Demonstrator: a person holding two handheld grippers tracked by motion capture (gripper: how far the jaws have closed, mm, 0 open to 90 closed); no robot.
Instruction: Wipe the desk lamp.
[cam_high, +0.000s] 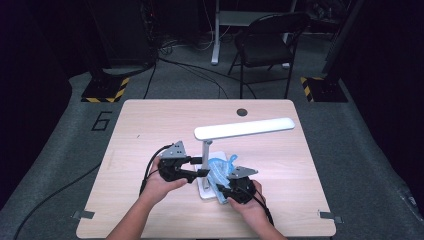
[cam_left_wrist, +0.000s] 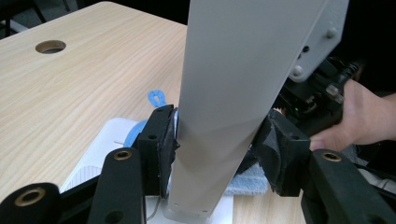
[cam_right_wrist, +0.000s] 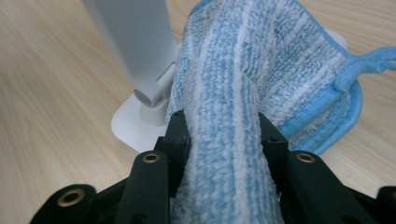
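The cloth (cam_right_wrist: 233, 154), a striped blue and white bunch, is clamped between the jaws of the right gripper (cam_right_wrist: 224, 135) and lies draped against the lamp's base (cam_right_wrist: 128, 126). The left gripper (cam_left_wrist: 219, 149) is clamped on the lamp's post (cam_left_wrist: 224, 116), one pad on each side, steadying it. The step in hand looks like wiping the lamp (cam_high: 240, 129) near its foot. The next move likely calls for dragging the cloth over the base while the left grip stays firm.
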